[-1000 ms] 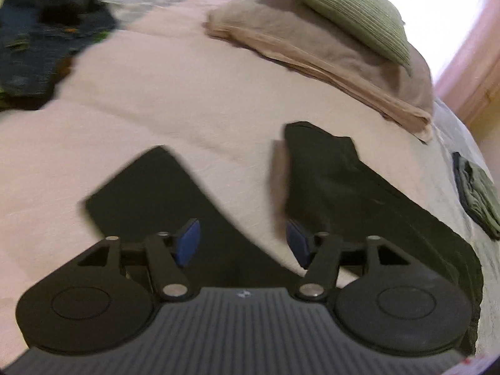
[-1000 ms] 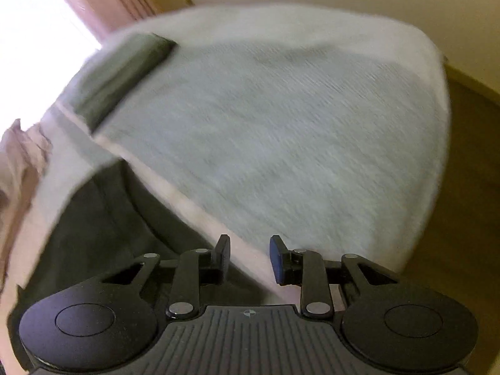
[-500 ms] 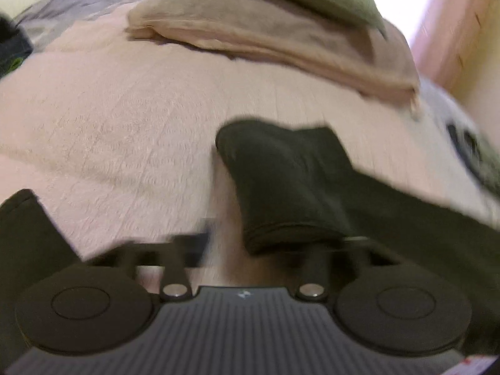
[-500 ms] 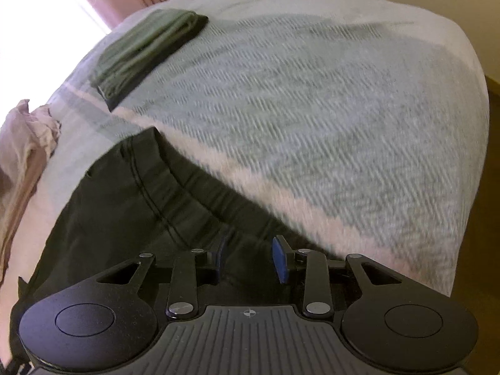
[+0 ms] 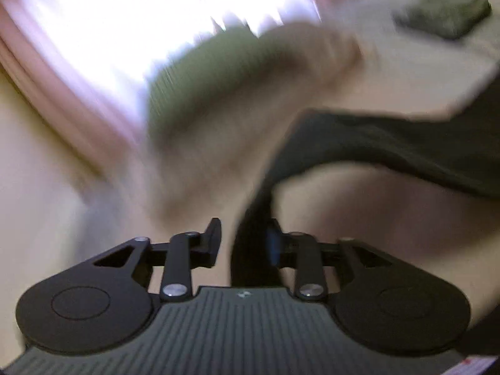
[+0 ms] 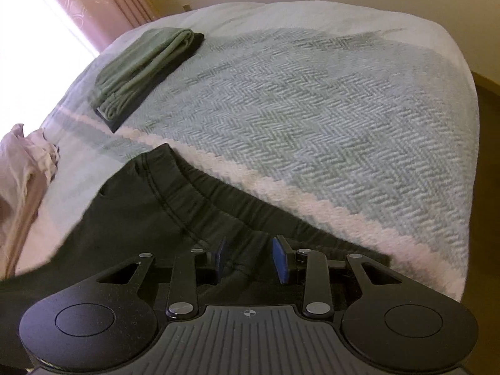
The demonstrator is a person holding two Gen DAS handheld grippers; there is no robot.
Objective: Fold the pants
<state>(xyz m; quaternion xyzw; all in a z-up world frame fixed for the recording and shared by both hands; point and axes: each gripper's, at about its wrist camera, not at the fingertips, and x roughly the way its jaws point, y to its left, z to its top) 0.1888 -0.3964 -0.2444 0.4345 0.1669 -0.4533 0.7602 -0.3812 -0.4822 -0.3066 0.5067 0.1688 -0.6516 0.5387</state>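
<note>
The left gripper (image 5: 242,243), jaws just reopening around a pants (image 5: 390,147) leg, risks dropping it; the right gripper (image 6: 248,257), jaws narrow, unclamped, rests on the waistband.

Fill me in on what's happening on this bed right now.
A person is folding dark pants on the bed with a tool in each hand. The left tool has a pant leg hanging between its fingers, which have just been opening; the blurred picture doesn't show a firm grip. The right tool sits open at the waistband. A green folded garment lies farther up the bed.
</note>
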